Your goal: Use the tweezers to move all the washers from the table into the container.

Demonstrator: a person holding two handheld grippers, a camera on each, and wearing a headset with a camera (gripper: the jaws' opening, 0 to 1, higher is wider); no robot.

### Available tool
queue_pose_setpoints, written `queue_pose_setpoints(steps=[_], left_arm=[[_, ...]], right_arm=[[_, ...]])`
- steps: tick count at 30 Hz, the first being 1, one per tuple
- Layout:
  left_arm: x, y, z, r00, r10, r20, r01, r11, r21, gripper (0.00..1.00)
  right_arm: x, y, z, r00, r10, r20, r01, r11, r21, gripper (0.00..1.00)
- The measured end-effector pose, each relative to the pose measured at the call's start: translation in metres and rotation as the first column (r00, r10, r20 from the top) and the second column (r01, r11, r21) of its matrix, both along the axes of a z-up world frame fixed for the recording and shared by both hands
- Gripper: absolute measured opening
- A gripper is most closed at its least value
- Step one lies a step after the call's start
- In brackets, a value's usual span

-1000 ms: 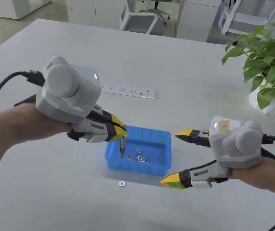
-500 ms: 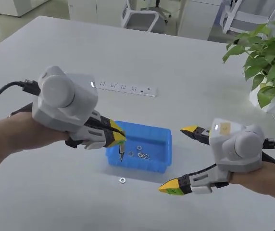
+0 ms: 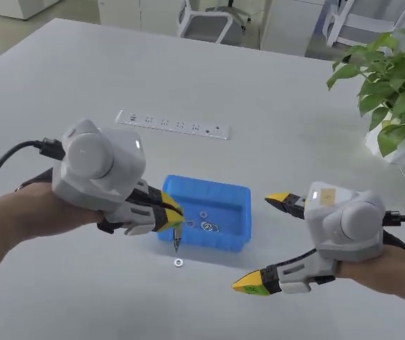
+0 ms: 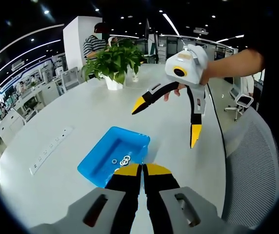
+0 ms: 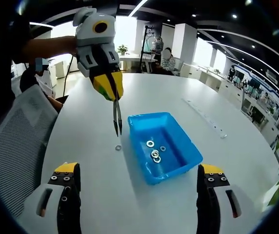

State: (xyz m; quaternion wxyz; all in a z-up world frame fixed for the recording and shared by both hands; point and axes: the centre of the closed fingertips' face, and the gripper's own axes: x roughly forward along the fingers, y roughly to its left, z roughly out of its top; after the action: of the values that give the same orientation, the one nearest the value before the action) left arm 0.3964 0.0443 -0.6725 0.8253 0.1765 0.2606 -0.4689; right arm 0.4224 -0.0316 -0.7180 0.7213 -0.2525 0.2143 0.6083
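My left gripper [image 3: 168, 214] is shut on a pair of metal tweezers [image 3: 176, 242], which point down just in front of the blue container's [image 3: 220, 196] near wall. One loose washer [image 3: 179, 263] lies on the table a little below the tweezer tips. Several washers [image 3: 208, 227] lie inside the container. In the right gripper view the tweezers [image 5: 116, 117] hang from the left gripper [image 5: 108, 87] above the loose washer [image 5: 118, 147], beside the container [image 5: 178, 161]. My right gripper [image 3: 261, 241] stands open to the right of the container, holding nothing.
A white power strip [image 3: 171, 124] lies beyond the container. A potted plant [image 3: 394, 78] stands at the far right. Office chairs [image 3: 209, 21] stand behind the table's far edge. A cable [image 3: 8, 159] trails from the left gripper.
The left gripper has drawn the tweezers back from over the container to its near side, and their tips now hang close above the loose washer. The right gripper has stayed open.
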Motion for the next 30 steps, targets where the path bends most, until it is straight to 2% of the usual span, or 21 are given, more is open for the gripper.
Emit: queue_pose_setpoints(steps=[14,30], left_arm=[[-0.002,-0.009,-0.013,0.999,-0.014,-0.031,0.014,1.000,-0.005,0.06],[-0.006,-0.010,-0.025,0.998,-0.017,-0.055,0.017,1.000,0.001,0.06]], right_arm=[[-0.004,-0.003,-0.003,1.000,-0.001,-0.006,0.001,1.000,-0.001,0.98],[-0.006,-0.005,-0.007,1.000,0.003,-0.011,-0.003,1.000,-0.009,0.96]])
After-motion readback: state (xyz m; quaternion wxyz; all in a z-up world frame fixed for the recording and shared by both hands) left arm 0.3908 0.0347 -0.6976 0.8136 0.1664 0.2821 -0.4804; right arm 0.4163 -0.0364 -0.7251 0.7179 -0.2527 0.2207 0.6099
